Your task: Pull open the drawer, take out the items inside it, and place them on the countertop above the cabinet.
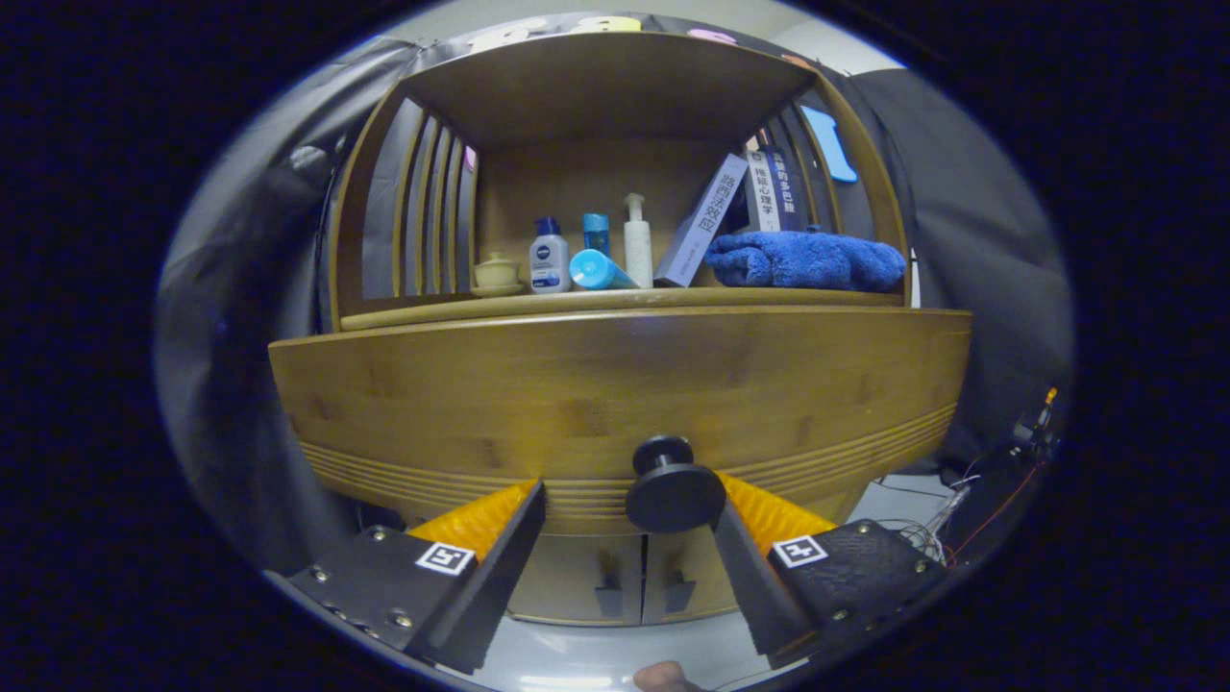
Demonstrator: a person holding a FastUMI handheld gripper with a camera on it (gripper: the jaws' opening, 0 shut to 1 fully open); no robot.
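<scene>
Gripper (629,505): fingers apart, knob (675,488) between them, against right finger; gap on left side.
Drawer (615,404): front facing fingers, below countertop (615,300).
Countertop count: four bottles, two books, one towel (805,259).

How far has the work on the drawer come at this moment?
Nothing looks done yet: the drawer front appears flush, so its contents are hidden. In hand: the open gripper has its fingers around the round knob, which lies against one finger. Left: close, pull, lift the items out onto the countertop.
</scene>
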